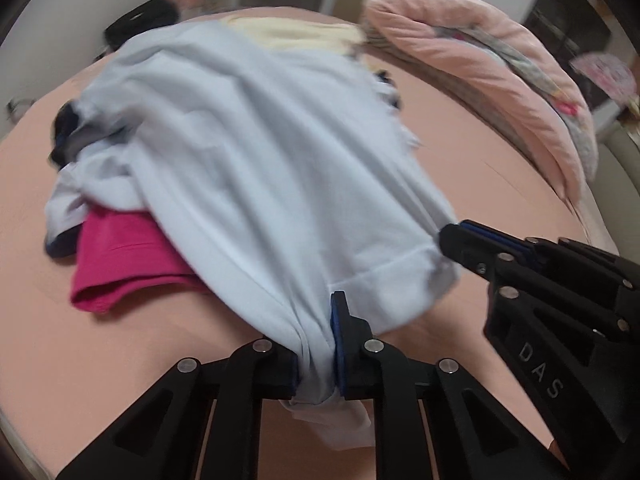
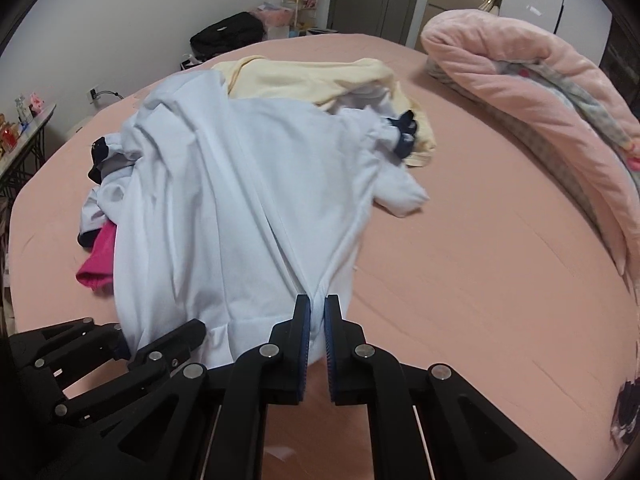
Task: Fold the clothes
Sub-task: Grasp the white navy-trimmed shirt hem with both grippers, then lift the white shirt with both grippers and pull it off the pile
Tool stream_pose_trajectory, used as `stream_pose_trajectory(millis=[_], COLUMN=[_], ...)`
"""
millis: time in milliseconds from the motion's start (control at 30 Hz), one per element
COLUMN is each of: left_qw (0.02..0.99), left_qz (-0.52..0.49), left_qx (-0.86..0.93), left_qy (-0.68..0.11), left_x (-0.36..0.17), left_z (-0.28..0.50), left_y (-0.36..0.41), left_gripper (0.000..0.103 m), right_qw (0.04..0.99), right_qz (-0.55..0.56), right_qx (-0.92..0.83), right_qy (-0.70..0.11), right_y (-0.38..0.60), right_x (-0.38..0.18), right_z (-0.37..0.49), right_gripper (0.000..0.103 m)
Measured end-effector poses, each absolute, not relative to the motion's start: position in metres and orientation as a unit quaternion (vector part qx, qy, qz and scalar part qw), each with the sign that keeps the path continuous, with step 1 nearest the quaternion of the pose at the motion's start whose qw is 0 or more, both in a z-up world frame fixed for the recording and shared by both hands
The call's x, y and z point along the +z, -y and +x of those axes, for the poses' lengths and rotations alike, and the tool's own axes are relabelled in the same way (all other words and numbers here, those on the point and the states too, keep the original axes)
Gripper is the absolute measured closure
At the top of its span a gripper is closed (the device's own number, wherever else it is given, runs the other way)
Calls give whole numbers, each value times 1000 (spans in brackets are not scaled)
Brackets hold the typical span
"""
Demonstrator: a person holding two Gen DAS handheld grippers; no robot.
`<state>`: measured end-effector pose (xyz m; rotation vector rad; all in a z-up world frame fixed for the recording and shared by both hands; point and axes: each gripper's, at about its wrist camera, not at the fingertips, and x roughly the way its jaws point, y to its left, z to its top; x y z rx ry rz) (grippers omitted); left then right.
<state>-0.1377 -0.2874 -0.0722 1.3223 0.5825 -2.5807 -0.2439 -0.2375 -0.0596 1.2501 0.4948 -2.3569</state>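
Note:
A pale blue shirt lies draped over a heap of clothes on the bed, and both grippers hold its near hem. My left gripper is shut on a bunched fold of that hem; in the right wrist view the left gripper shows at the lower left. My right gripper is shut on the hem a little further right, and its tip pinches the shirt's corner in the left wrist view. The fabric is stretched between the two. Under the shirt lies a magenta garment.
A cream garment and dark navy cloth lie in the heap. A rolled pink quilt runs along the right side of the pink-sheeted bed. A black bag and a side table stand beyond the bed.

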Motion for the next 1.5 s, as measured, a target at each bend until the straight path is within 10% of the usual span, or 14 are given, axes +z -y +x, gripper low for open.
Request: stream_pose_trajectory(millis=[400,600,700,767,833,900,1500], left_qw=[71,86,93,87,82,76,-107], left_qz=[435,418,410,427,440,441,439], left_qx=[-867,-845,-832,-829,-831,-842,-878], left_qy=[-232,-321,-362,-351,-329,-301,-159], left_x=[-70,-82,-88,-95,-96,-91,-30], left_z=[-155,-157,-158,-169,-179,-186,-201], left_y=[322,364,385,379,370,356,161], left_gripper=[93,81,64,66,97,97,99], right_qw=[261,277,271,263,253,254,156], right_qz=[524,522,546,551,555,541,464], right_qx=[-806,-805,-791,-788,-787,-796,-862], right_qy=[-87,-52,-59,-74,-90,-91,-127], right_y=[179,208,229,235,239,236,78], right_x=[-67,-74,-99,-113,-126,-122,-42], right_z=[-236,-264,-282,-285,-286,-282,-210], right_gripper=[100,49,45,55,87,97,103])
